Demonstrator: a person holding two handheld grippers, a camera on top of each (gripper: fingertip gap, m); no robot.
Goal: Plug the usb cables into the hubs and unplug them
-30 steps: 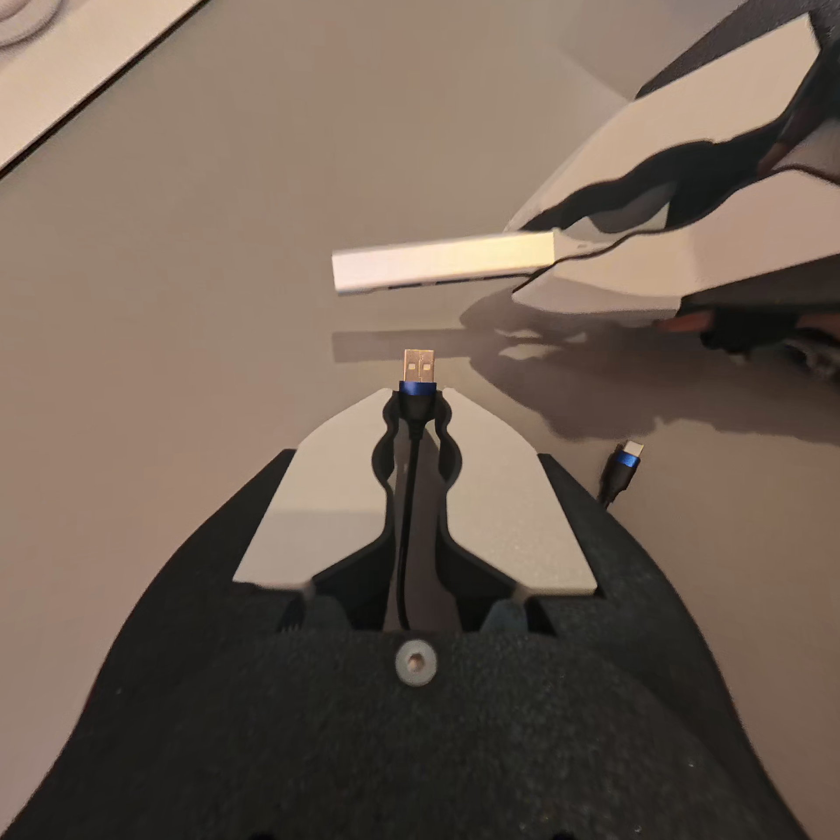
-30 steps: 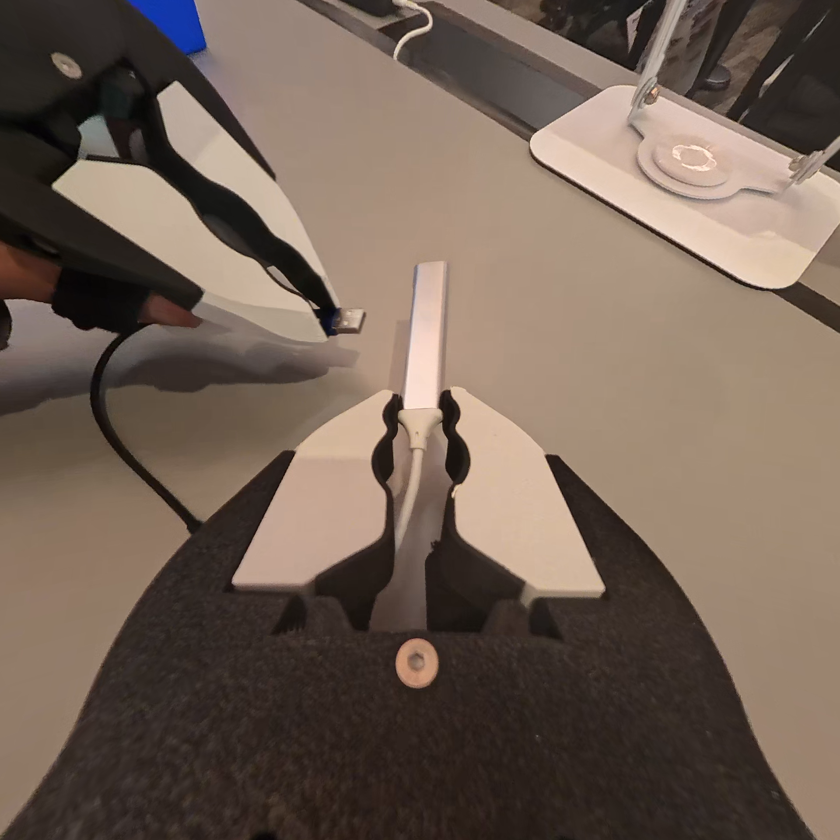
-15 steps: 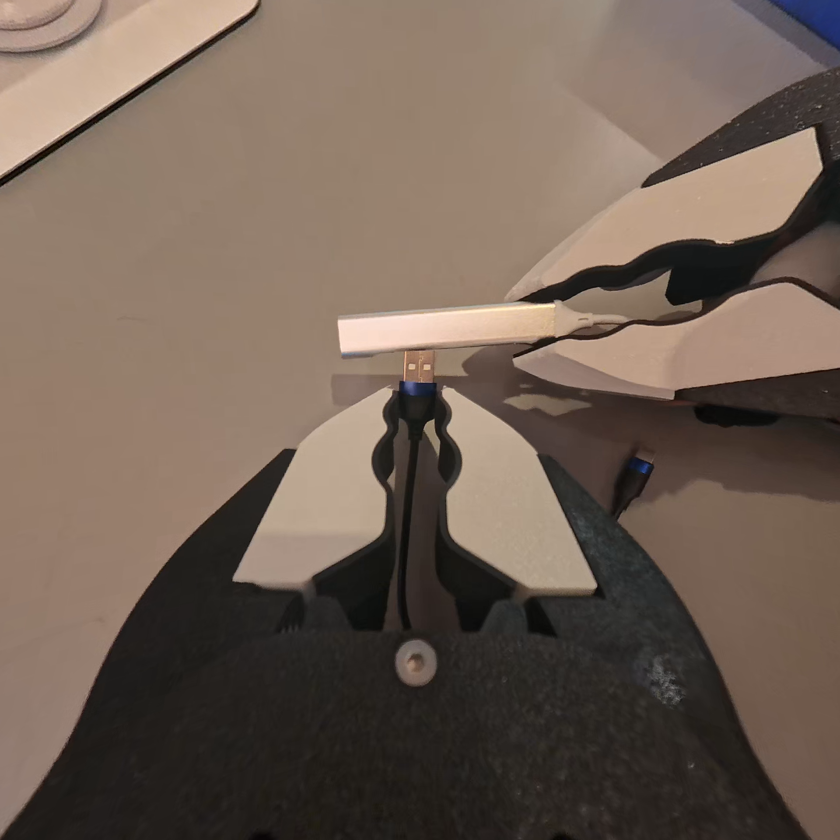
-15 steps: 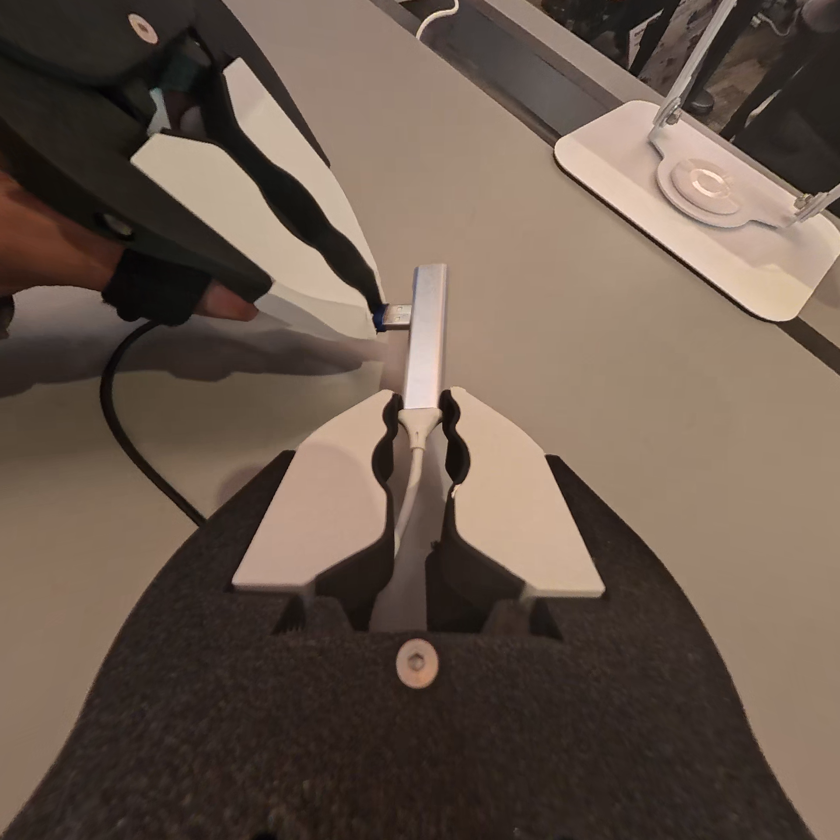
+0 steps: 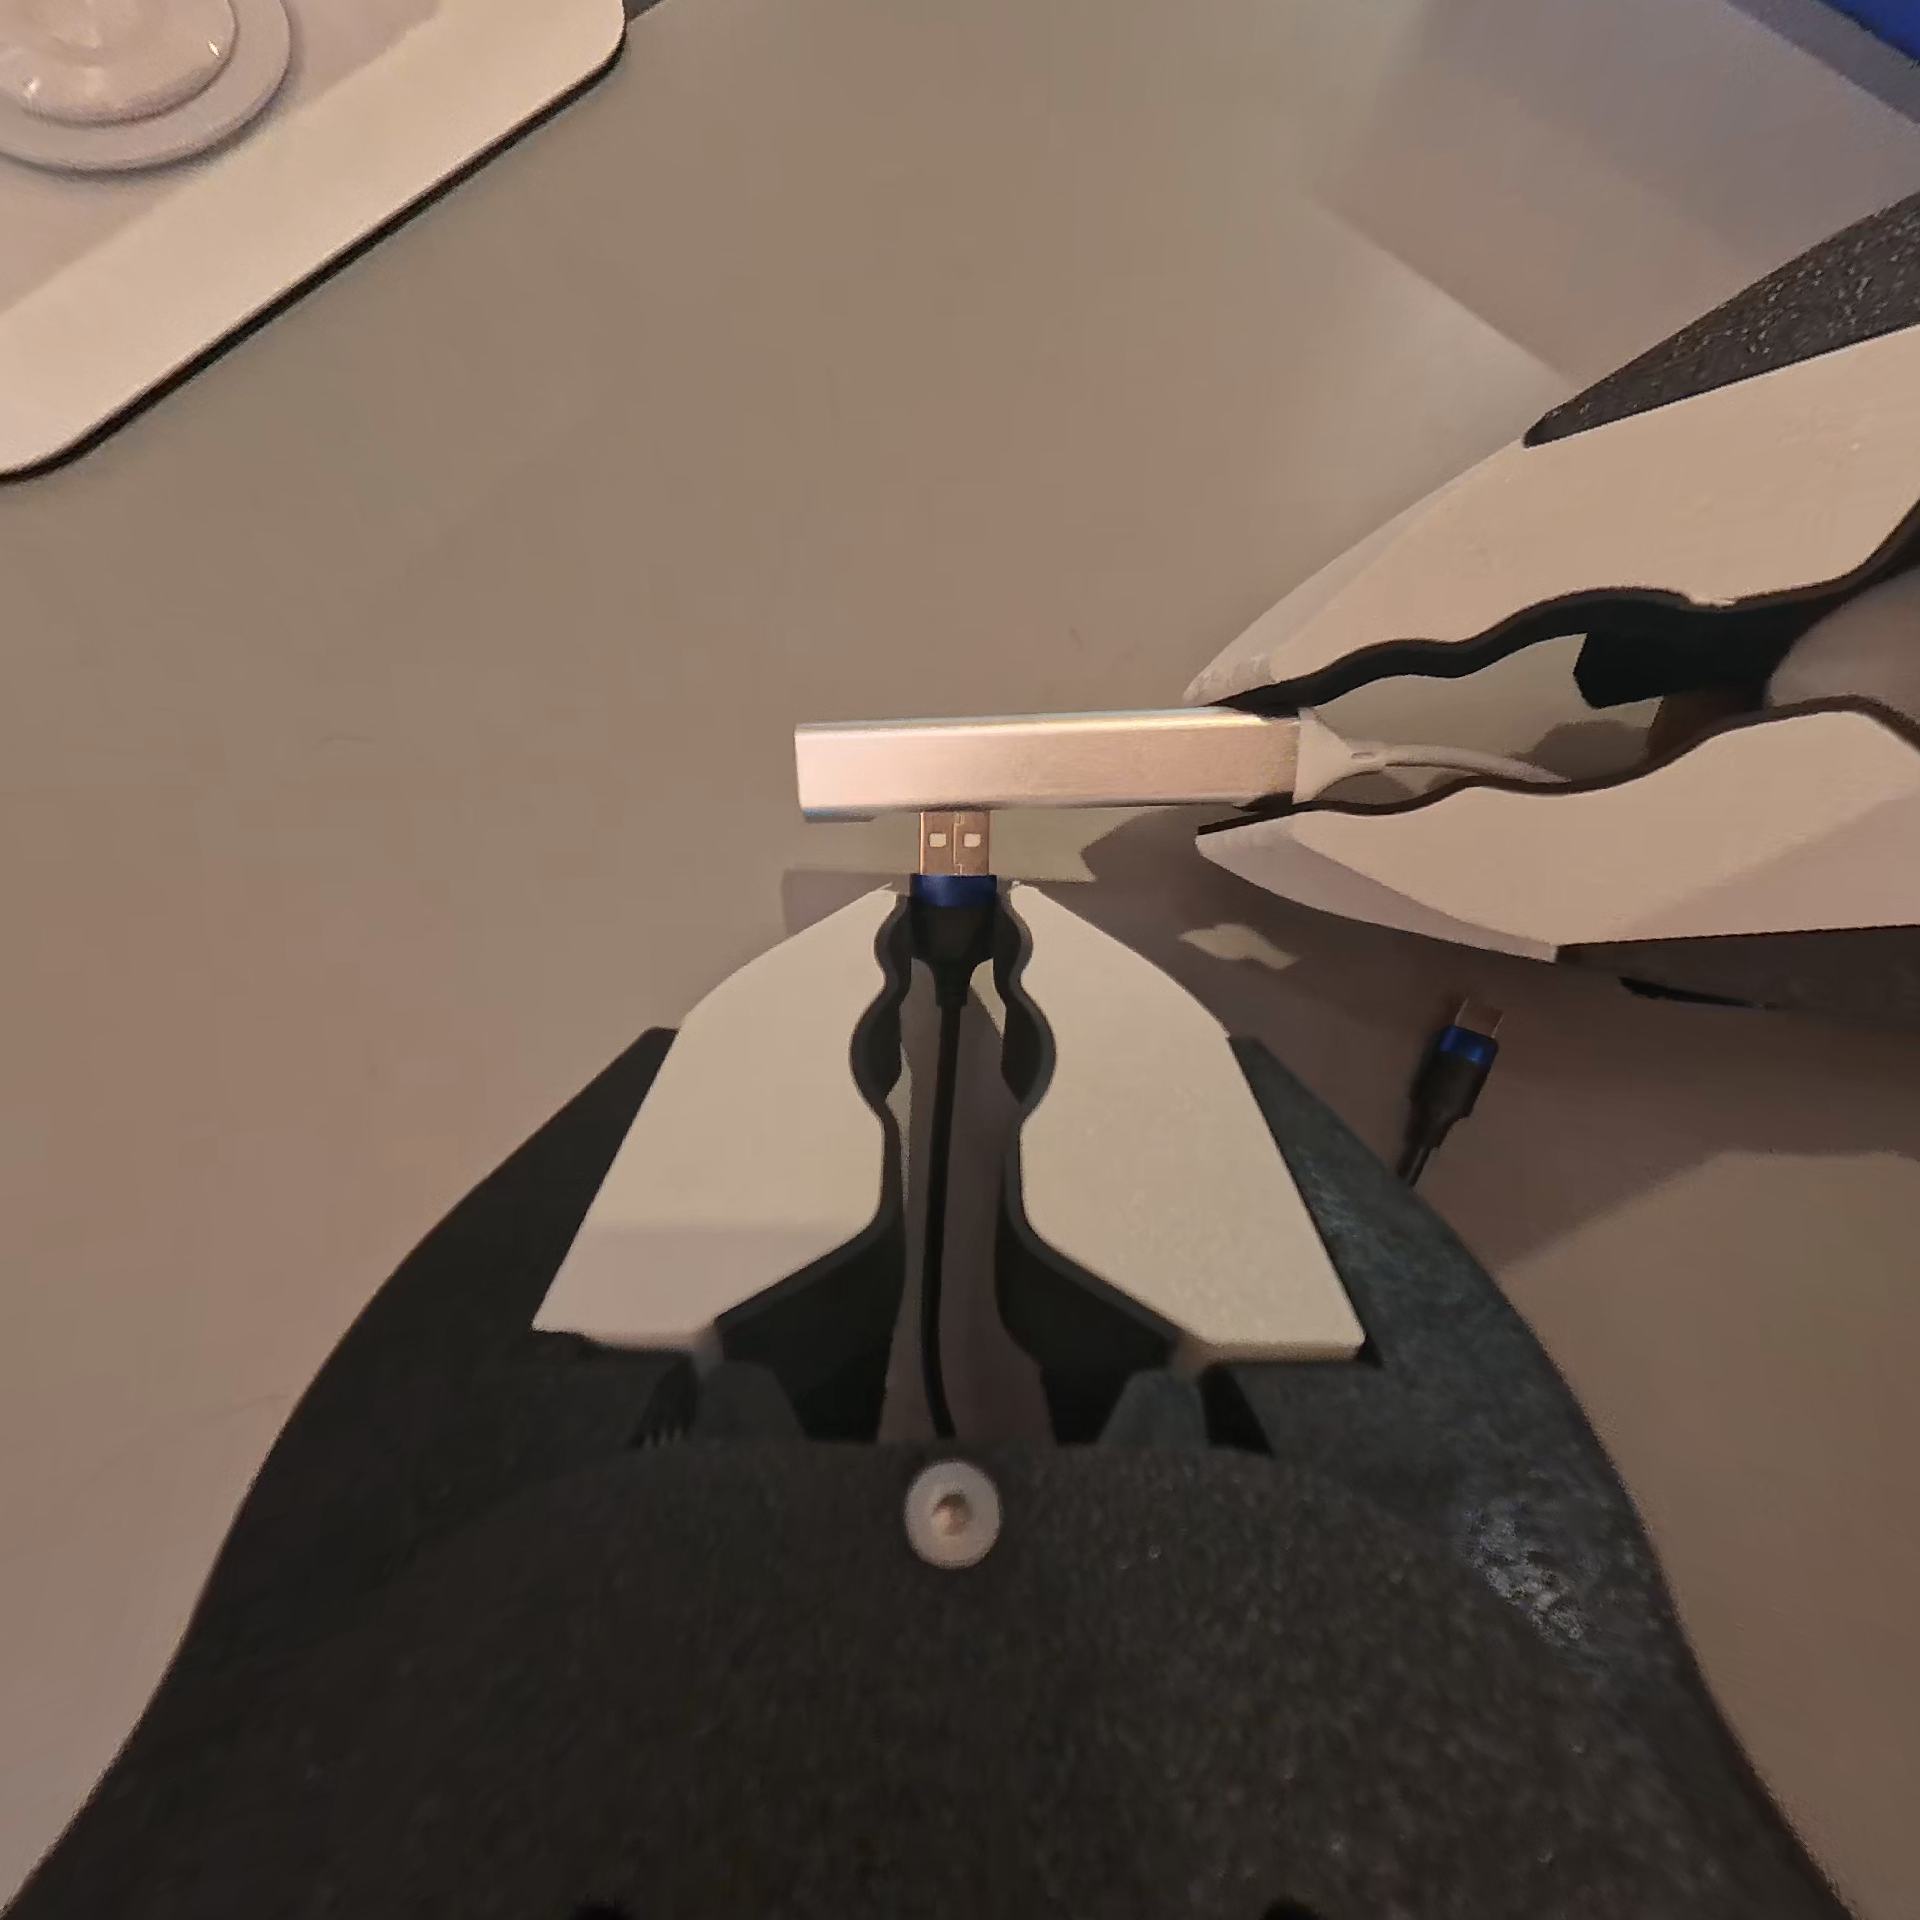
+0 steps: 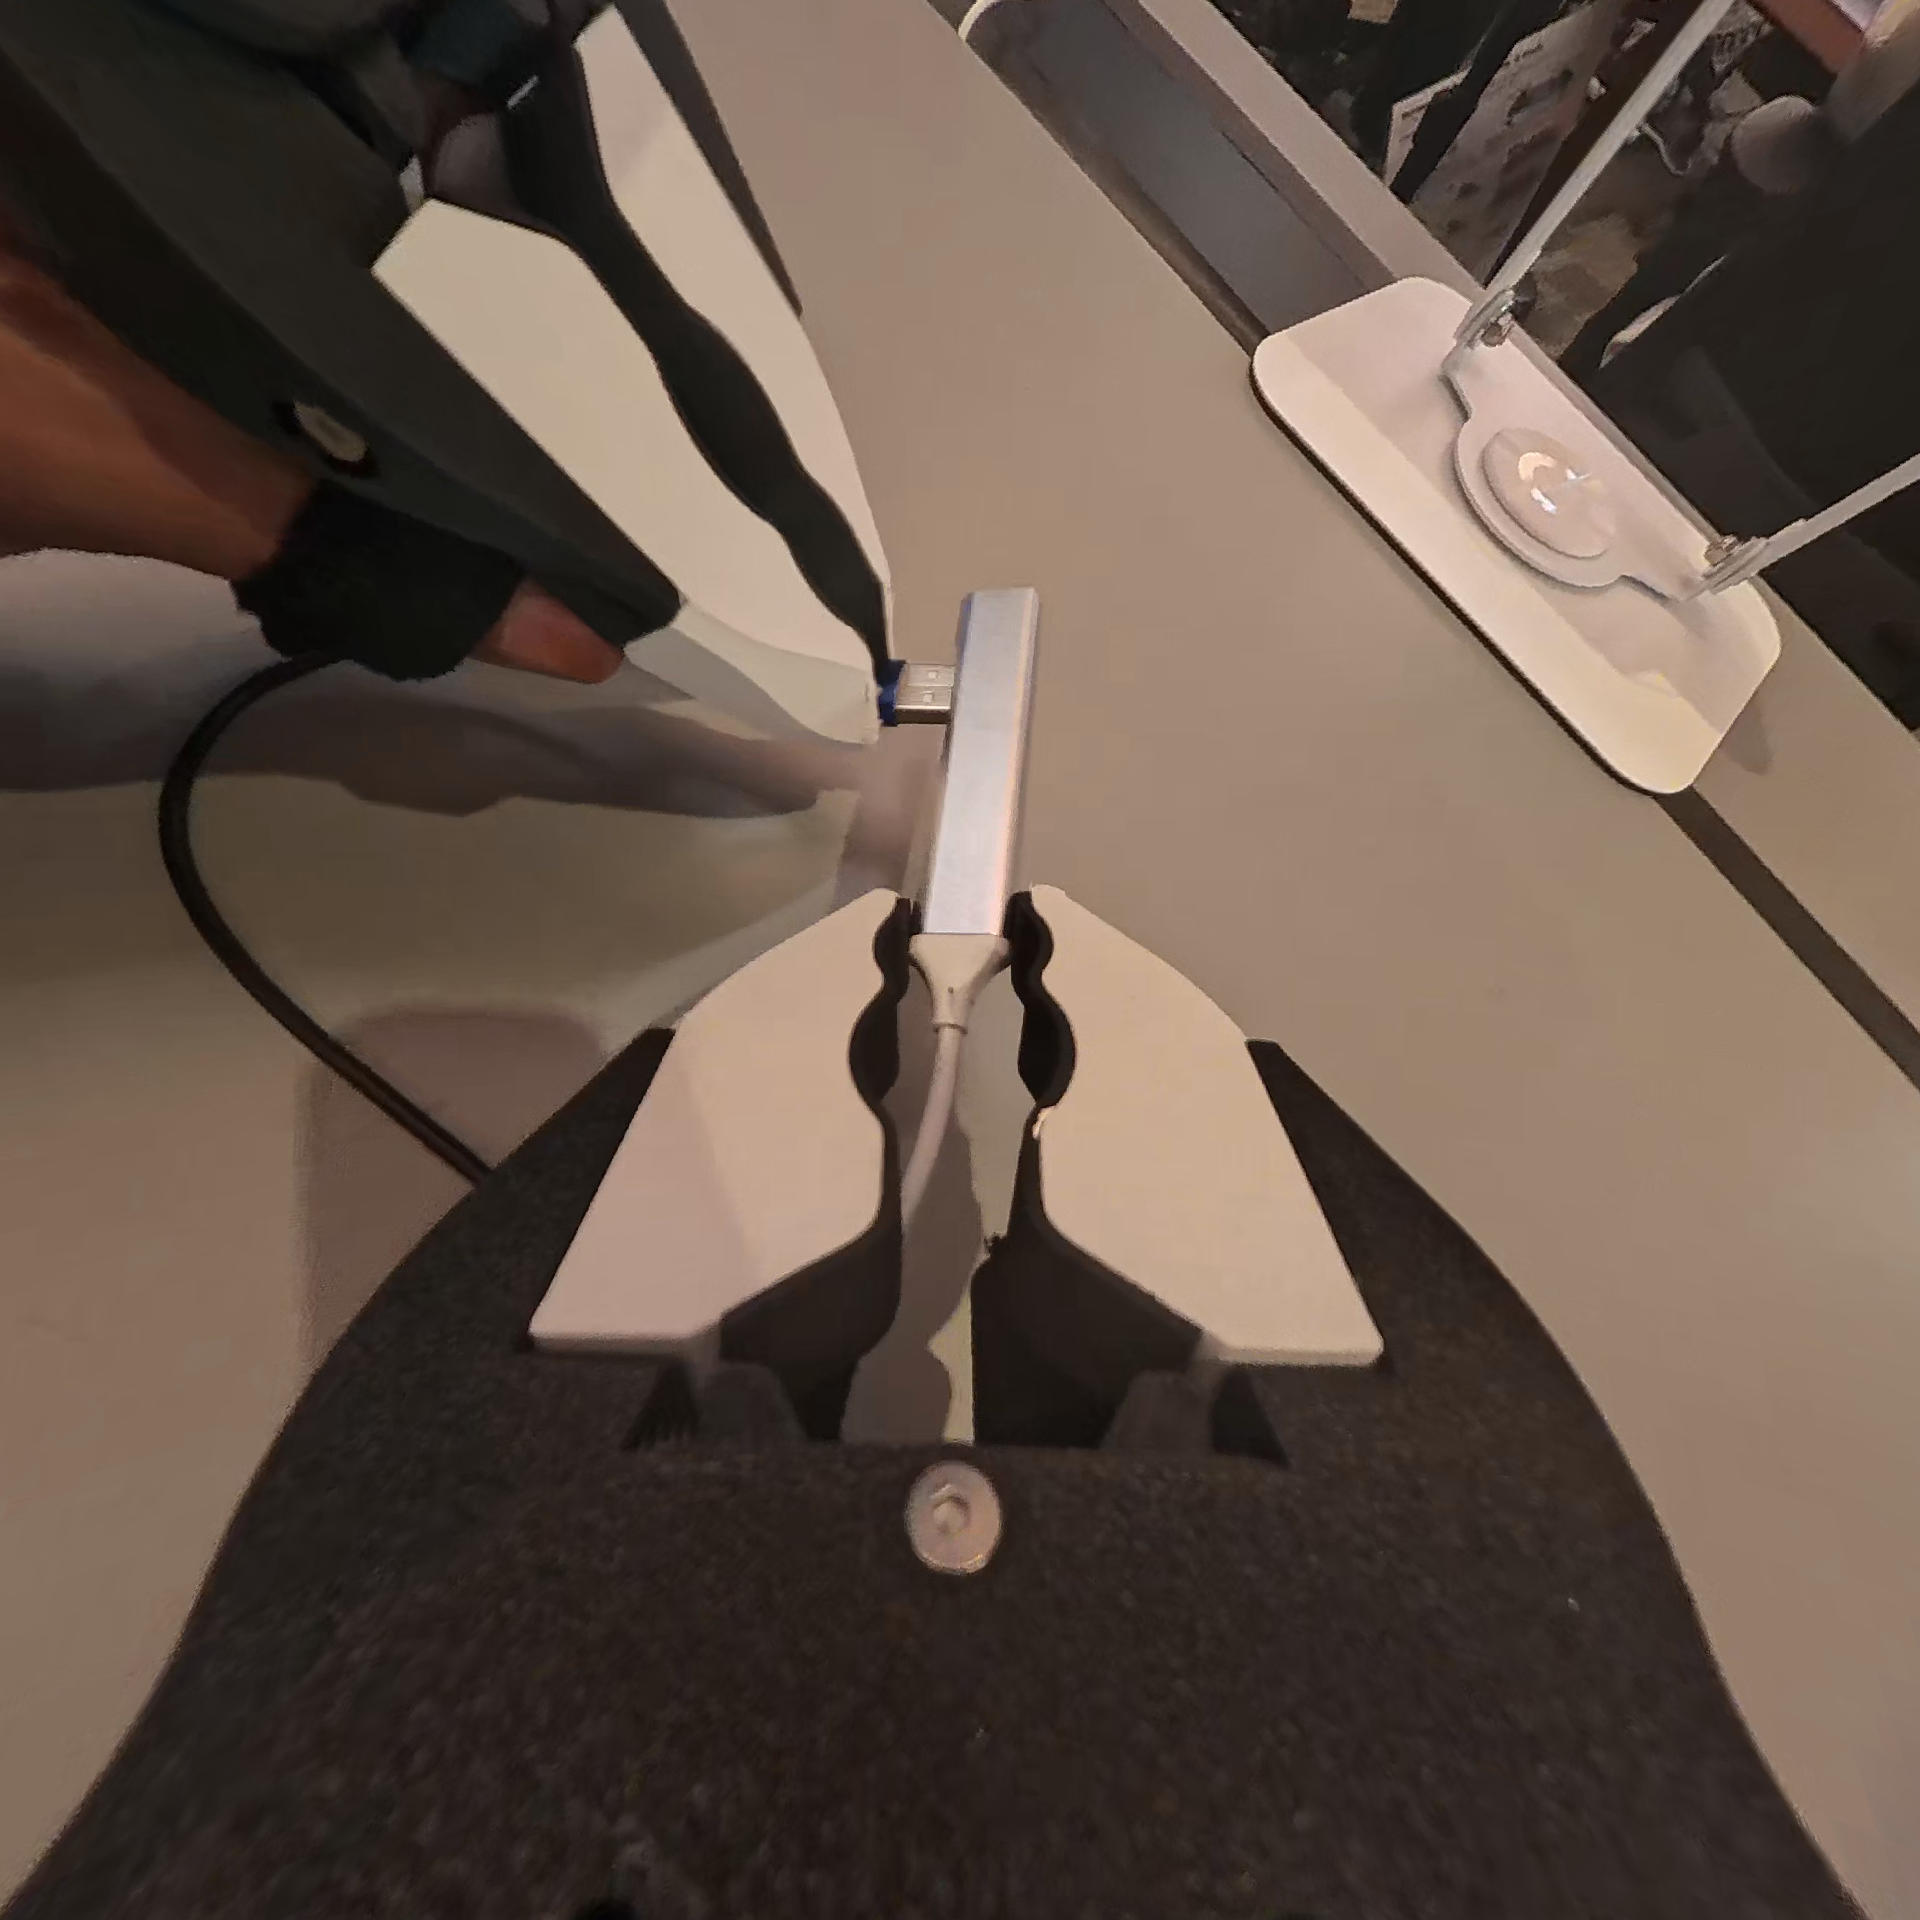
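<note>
The left gripper (image 5: 954,896) pinches a USB plug (image 5: 954,844) against the hub (image 5: 1044,752); the right gripper (image 6: 961,914) clamps that hub's end. Both hover over a plain grey table (image 5: 520,675); 1 white stand base (image 6: 1507,520) sits at its edge.

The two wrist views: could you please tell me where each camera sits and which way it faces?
Left wrist view: on the left tool, looking along its fingers past the USB plug at the silver hub.
Right wrist view: on the right tool, looking along the hub towards a white stand base; a gloved hand shows.
Both share hub, plug and the opposite tool.
</note>
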